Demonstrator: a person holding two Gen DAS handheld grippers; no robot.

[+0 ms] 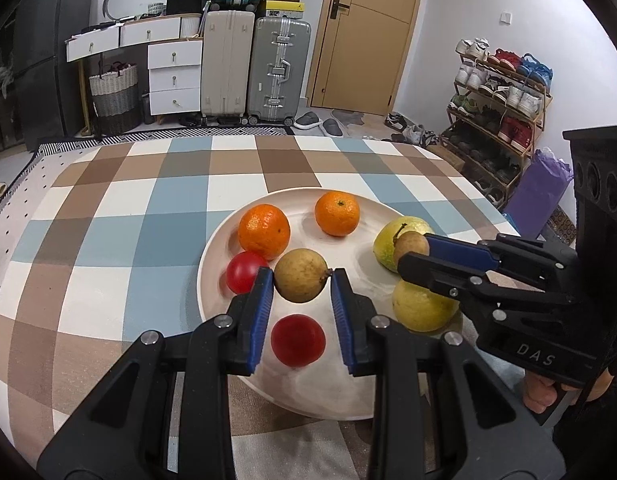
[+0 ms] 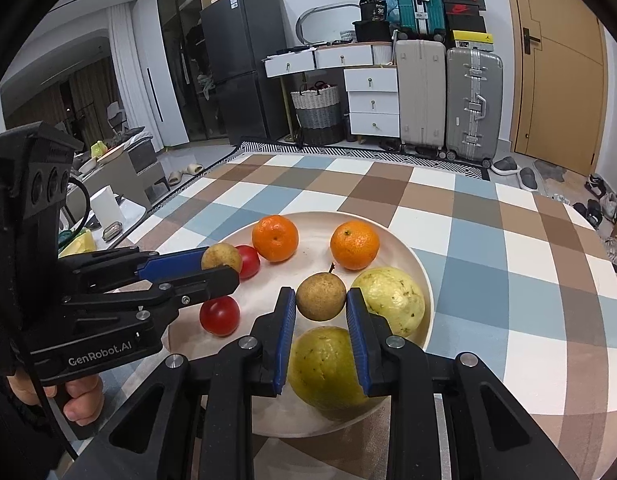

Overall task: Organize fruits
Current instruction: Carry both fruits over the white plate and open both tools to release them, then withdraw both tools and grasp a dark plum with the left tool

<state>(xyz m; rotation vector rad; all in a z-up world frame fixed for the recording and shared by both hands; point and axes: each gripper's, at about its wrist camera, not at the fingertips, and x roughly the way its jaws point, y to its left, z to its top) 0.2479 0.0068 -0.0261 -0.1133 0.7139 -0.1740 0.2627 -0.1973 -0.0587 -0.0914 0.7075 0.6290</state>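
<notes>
A pale pink plate (image 1: pixel 216 264) (image 2: pixel 404 252) on the checked tablecloth holds two oranges (image 1: pixel 263 232) (image 1: pixel 337 213), two red tomatoes (image 1: pixel 243 272) (image 1: pixel 297 340), two yellow-green guavas (image 1: pixel 422 310) (image 2: pixel 394 300) and two brown pears. My left gripper (image 1: pixel 301 278) is shut on one brown pear (image 1: pixel 301 275), just above the plate. My right gripper (image 2: pixel 320 298) is shut on the other brown pear (image 2: pixel 321 297), with a guava (image 2: pixel 324 368) under its jaws. Each gripper shows in the other's view (image 1: pixel 416 248) (image 2: pixel 222 266).
The checked tablecloth (image 1: pixel 120 232) covers the table around the plate. Beyond the far edge stand suitcases (image 1: pixel 276 72), white drawers (image 1: pixel 174 76), a woven basket (image 1: pixel 114 96), a wooden door (image 1: pixel 364 32) and a shoe rack (image 1: pixel 500 92). A fridge (image 2: pixel 244 68) stands at the left.
</notes>
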